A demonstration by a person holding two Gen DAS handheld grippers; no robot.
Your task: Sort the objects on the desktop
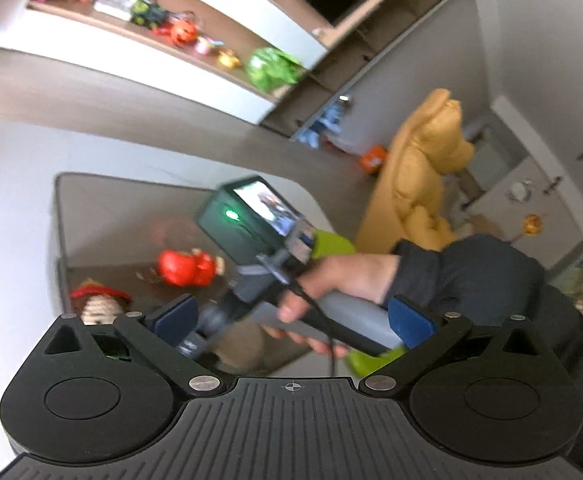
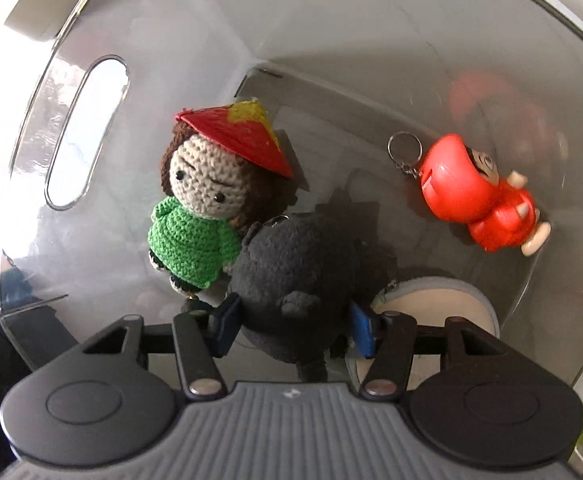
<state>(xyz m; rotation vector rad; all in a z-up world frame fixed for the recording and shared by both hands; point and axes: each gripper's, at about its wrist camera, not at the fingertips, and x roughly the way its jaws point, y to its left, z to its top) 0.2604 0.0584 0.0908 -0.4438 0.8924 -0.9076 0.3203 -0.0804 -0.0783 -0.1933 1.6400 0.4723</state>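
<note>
Inside clear bin (image 2: 91, 80) | right claw (image 2: 291, 326) pinching dark plush (image 2: 299, 268), underside hidden | left claw (image 1: 291, 320) spread

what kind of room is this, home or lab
Most likely a home living room: a mustard padded armchair, a wall shelf of toys, and a clear storage bin holding dolls.

Both views perhaps sharing bin (image 2: 251, 32)

The right claw (image 2: 291, 326) pinches something between its fingers (at six o'clock); the left claw (image 1: 291, 318) gapes wide, holding nothing.
</note>
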